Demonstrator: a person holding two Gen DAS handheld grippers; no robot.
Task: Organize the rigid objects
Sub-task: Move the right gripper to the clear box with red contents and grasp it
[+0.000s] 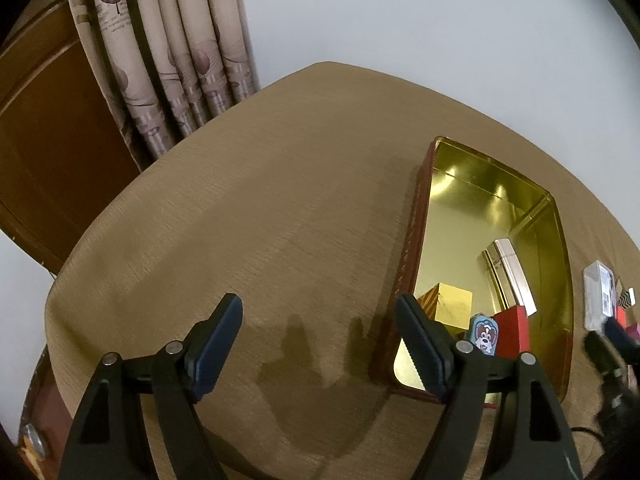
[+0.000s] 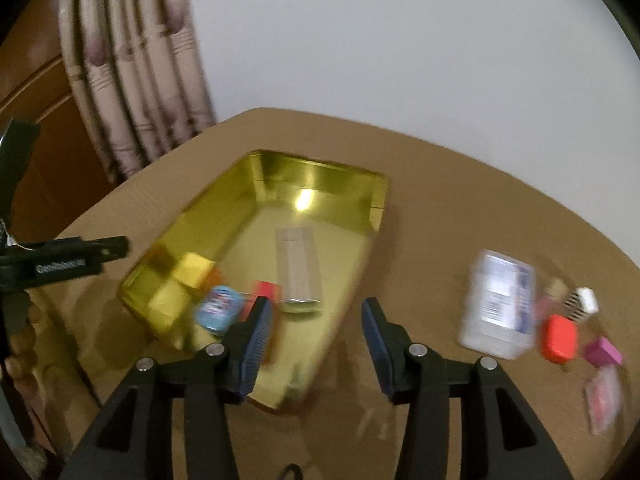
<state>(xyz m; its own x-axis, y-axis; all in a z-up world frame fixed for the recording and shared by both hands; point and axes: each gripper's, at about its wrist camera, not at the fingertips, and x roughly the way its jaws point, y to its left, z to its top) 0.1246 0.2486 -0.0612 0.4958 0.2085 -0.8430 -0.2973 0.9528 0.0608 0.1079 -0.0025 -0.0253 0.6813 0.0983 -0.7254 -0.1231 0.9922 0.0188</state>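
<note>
Nearest the left wrist lens, the left gripper [image 1: 320, 344] hangs with its jaws well apart over bare brown table [image 1: 260, 208], nothing between them; its right finger overlaps the red outer wall of the gold tin [image 1: 556, 248] at about 3 o'clock. Nearest the right wrist lens, the right gripper [image 2: 318, 344] also stands parted and empty above the tin's near corner.

The tin is an open rectangular tray with a mirror-gold inside. In it lie 4 things, all toward the near end: a gold box [image 2: 192, 270] at about 9 o'clock of the tin's floor, a small blue oval piece printed with a cartoon dog [image 1: 485, 334] beside it, a red box [image 1: 514, 330] just right of that, and a silver case [image 2: 298, 268] lying flat near the middle. The far end of the tin is bare.

On the table at 3 o'clock of the tin, apart from it, sit a clear plastic box [image 2: 500, 304] with a printed label too blurred to read, an orange-red block [image 2: 560, 338], a small white piece [image 2: 586, 300] and a pink block [image 2: 604, 352].

White lettering on the left gripper's black body, at 9 o'clock in the right wrist view, is too smeared to read.
</note>
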